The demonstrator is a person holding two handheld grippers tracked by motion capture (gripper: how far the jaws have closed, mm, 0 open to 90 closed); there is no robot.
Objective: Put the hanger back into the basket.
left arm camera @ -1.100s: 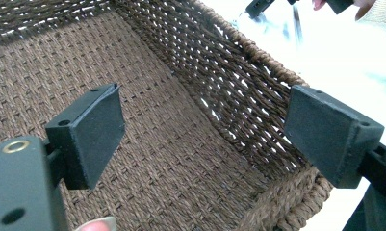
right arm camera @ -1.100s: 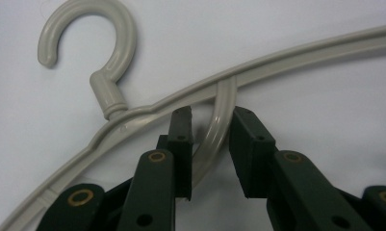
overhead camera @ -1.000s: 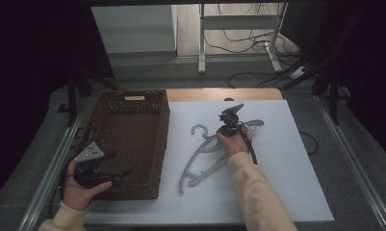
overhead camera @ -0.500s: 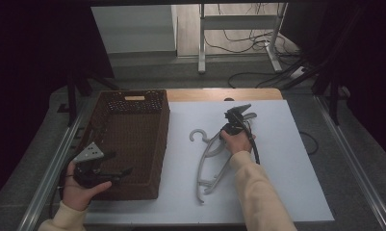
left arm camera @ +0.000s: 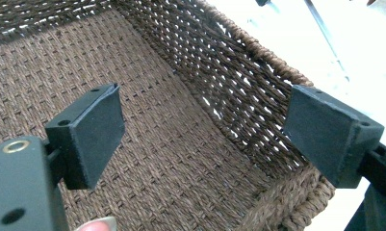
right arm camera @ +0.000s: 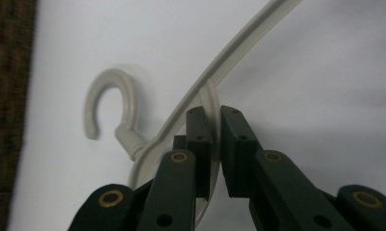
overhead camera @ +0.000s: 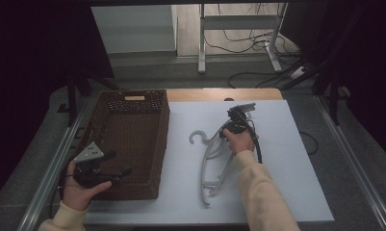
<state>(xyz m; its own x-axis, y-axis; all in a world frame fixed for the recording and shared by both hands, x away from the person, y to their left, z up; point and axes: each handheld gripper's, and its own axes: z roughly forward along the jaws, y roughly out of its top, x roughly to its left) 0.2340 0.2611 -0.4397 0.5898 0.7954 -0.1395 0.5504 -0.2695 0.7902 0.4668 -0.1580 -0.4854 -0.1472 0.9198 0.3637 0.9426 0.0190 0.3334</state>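
A pale plastic hanger (overhead camera: 218,156) is seen lying on the white table top (overhead camera: 287,159), to the right of the brown woven basket (overhead camera: 128,139) and well apart from it. Its hook (right arm camera: 109,103) is pointed toward the basket, and its long body is stretched from the hook end toward the near edge of the table. The hanger is gripped by the right gripper (overhead camera: 230,131) on the arm just beside the hook; in the right gripper view the two black jaws are seen pressed together on that thin pale arm, which passes between the pads (right arm camera: 200,139). The jaws have just been closing, with the hanger arm between them. The right gripper is held by a hand (overhead camera: 239,141) in a cream sleeve, on the side of the hanger away from the basket.

The left gripper (overhead camera: 114,166) is held over the near left corner of the basket. Its jaws are spread wide apart, with nothing between them; in the left gripper view the woven floor and the inner wall of the basket are seen beyond the two pads (left arm camera: 92,132). The basket's interior is seen bare.
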